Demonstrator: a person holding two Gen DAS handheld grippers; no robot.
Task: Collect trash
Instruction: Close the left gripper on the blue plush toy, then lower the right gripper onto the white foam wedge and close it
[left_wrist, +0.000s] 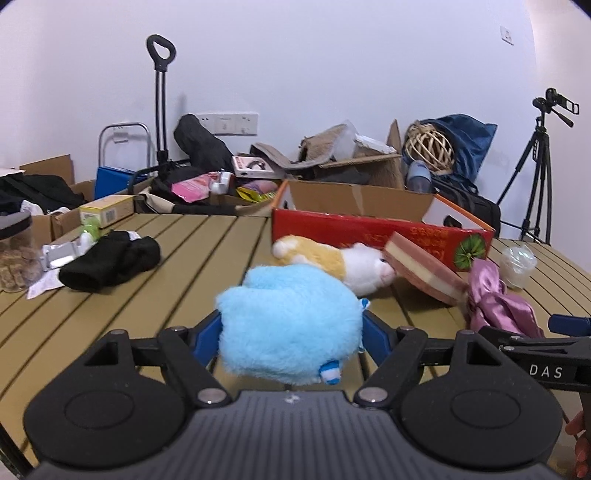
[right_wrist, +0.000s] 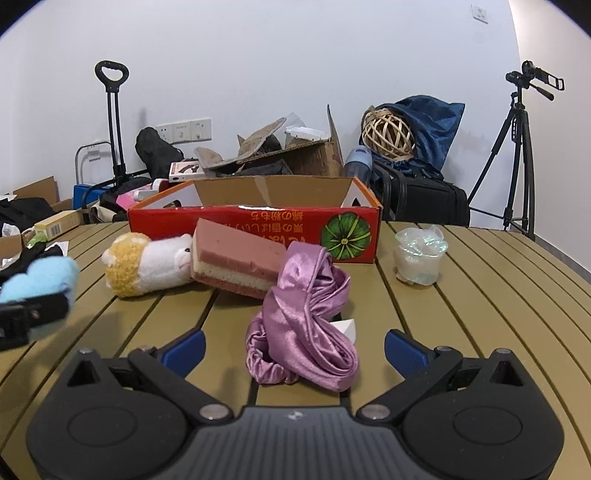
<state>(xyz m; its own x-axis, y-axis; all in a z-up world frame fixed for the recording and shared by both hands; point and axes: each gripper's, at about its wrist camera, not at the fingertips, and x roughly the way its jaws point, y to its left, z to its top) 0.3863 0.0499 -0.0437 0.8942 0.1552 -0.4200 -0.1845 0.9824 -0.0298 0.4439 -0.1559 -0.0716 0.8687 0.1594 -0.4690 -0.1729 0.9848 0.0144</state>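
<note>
My left gripper (left_wrist: 291, 334) is shut on a fluffy light-blue plush toy (left_wrist: 284, 321), its blue pads pressing into both sides. The toy hangs just above the slatted table (left_wrist: 110, 332). In the right wrist view the same blue plush toy (right_wrist: 40, 277) shows at the left edge. My right gripper (right_wrist: 295, 349) stands open, low over the table. A crumpled purple satin cloth (right_wrist: 306, 325) lies between its fingers, untouched by the pads. An open red cardboard box (right_wrist: 255, 225) stands behind the cloth.
A white-and-yellow plush toy (right_wrist: 147, 264) and a pink-and-cream block (right_wrist: 236, 258) lie in front of the red box. A crumpled clear plastic cup (right_wrist: 419, 254) sits to the right. A black cloth (left_wrist: 110, 262) and a jar (left_wrist: 14, 254) lie at the left. Boxes, bags and a tripod (right_wrist: 517, 155) stand behind the table.
</note>
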